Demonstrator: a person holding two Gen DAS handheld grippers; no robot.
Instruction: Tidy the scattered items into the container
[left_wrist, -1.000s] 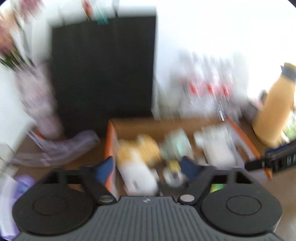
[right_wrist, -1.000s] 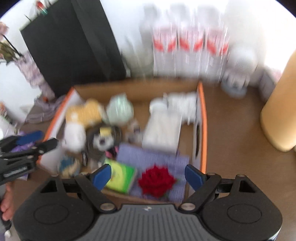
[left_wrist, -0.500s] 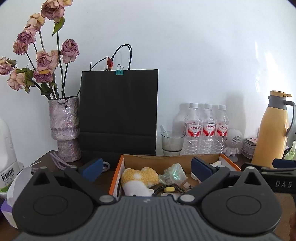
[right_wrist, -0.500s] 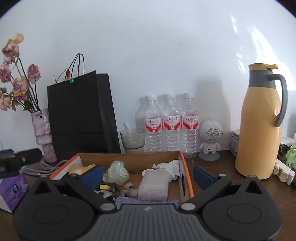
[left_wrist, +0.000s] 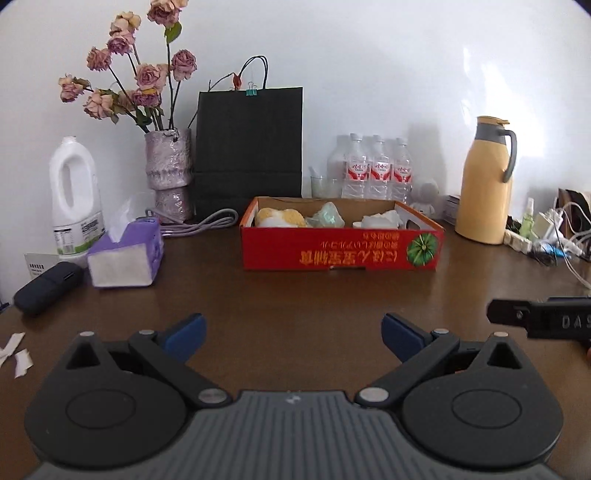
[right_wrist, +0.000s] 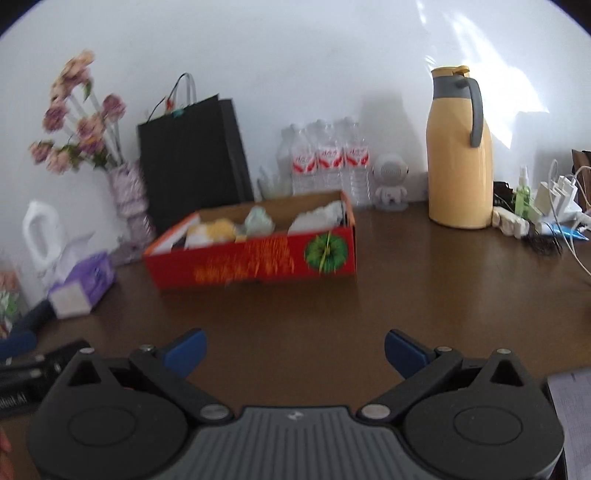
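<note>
Both claws stand wide open and empty: the left gripper (left_wrist: 291, 338) and the right gripper (right_wrist: 293, 352) hover over bare brown desk (left_wrist: 295, 295) near its front edge, well apart from the red cardboard box (left_wrist: 341, 251). That container sits toward the back edge, just in front of the black paper bag (left_wrist: 249, 147) and water bottles (left_wrist: 375, 171), already holding a yellow plush item (left_wrist: 280, 218), a pale green bundle (left_wrist: 328, 218) and white items (left_wrist: 380, 221). Judgement: tidying looks nearly complete. Scan the desk's left edge, where a tissue pack (left_wrist: 125, 254) and dark case (left_wrist: 48, 286) remain, before committing either claw; approach low with jaws wide.
</note>
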